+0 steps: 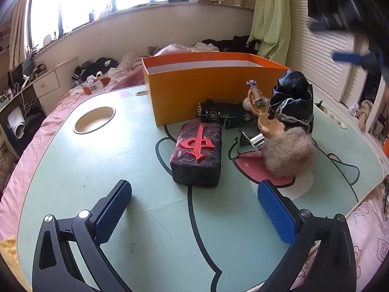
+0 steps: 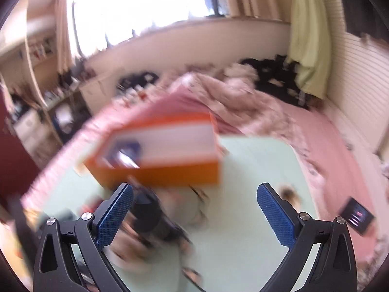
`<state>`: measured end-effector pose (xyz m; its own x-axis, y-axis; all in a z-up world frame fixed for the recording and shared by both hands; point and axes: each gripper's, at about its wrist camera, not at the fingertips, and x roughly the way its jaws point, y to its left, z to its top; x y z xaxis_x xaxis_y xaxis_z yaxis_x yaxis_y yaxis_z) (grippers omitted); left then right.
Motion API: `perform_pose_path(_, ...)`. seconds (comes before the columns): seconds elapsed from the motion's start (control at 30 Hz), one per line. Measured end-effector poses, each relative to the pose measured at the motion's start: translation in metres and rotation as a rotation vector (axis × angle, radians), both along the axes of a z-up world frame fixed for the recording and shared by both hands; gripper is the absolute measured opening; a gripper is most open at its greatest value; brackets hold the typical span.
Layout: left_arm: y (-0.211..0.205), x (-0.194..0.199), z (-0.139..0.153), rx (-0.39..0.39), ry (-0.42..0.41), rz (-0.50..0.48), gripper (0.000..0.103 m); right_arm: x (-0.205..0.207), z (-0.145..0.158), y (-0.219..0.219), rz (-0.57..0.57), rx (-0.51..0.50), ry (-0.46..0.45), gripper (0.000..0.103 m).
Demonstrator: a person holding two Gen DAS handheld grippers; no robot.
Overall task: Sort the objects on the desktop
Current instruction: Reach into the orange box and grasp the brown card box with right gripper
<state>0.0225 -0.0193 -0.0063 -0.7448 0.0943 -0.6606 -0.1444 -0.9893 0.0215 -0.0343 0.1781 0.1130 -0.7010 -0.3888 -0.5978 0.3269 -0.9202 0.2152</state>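
Note:
In the left wrist view, a dark block with a red raised symbol (image 1: 197, 157) lies on the pale green table (image 1: 97, 170), just ahead of my open left gripper (image 1: 194, 209). Behind the block stands an orange box (image 1: 194, 92). A dark toy car (image 1: 223, 115), a doll with fuzzy hair (image 1: 287, 155) and a black pouch (image 1: 294, 99) lie to the box's right. My right gripper (image 1: 350, 58) hangs blurred at the upper right. The right wrist view is motion-blurred: my right gripper (image 2: 194, 214) is open and empty above the table (image 2: 255, 182), with the orange box (image 2: 158, 170) ahead.
A round cup hole (image 1: 94, 120) sits in the table at the left. A small shiny metal piece (image 1: 252, 141) lies beside the doll. The table stands over a pink bed (image 1: 36, 146) with clothes. A dark phone-like item (image 2: 357, 216) lies on the bedding at the right.

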Motion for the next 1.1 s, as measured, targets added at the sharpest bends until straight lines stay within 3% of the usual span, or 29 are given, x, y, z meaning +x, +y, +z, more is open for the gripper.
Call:
perform_pose_path(0.1, -0.003, 0.0, -0.001, 0.007, 0.006, 0.0, 0.103, -0.038, 0.016, -0.044, 0.176, -0.099, -0.146, 0.093)
perform_pose_path(0.17, -0.004, 0.0, -0.001, 0.01, 0.007, 0.0, 0.103, -0.063, 0.013, -0.075, 0.243, -0.108, -0.242, 0.089)
perform_pose_path(0.2, -0.004, 0.0, -0.001, 0.011, 0.007, 0.0, 0.103, -0.08, 0.007, -0.095, 0.253, -0.063, -0.296, 0.086)
perform_pose_path(0.33, -0.005, 0.001, 0.0, 0.012, 0.012, 0.0, 0.103, -0.116, -0.033, -0.142, 0.26, 0.115, -0.457, 0.055)
perform_pose_path(0.43, -0.005, 0.001, -0.001, 0.017, 0.014, 0.0, 0.103, -0.122, -0.057, -0.145, 0.28, 0.133, -0.551, 0.052)
perform_pose_path(0.53, -0.004, 0.0, -0.001, 0.018, 0.014, 0.001, 0.103, -0.124, -0.063, -0.143, 0.218, 0.211, -0.51, 0.059)
perform_pose_path(0.67, -0.005, -0.002, -0.002, 0.017, 0.015, 0.001, 0.103, -0.131, -0.092, -0.148, 0.249, 0.335, -0.564, 0.058)
perform_pose_path(0.7, -0.006, -0.003, -0.002, 0.019, 0.014, 0.001, 0.103, -0.135, -0.099, -0.141, 0.261, 0.27, -0.606, 0.054)
perform_pose_path(0.73, -0.007, -0.003, -0.002, 0.019, 0.014, 0.001, 0.103, -0.138, -0.098, -0.135, 0.253, 0.239, -0.613, 0.041)
perform_pose_path(0.77, -0.007, -0.003, -0.002, 0.018, 0.016, 0.0, 0.103, -0.14, -0.097, -0.128, 0.224, 0.236, -0.6, 0.017)
perform_pose_path(0.93, -0.009, -0.004, -0.002, 0.018, 0.017, 0.0, 0.103, -0.14, -0.075, -0.093, 0.212, 0.084, -0.556, 0.018)
perform_pose_path(1.1, -0.009, -0.003, -0.002, 0.018, 0.017, 0.0, 0.103, -0.115, -0.022, -0.051, 0.162, -0.078, -0.399, 0.018)
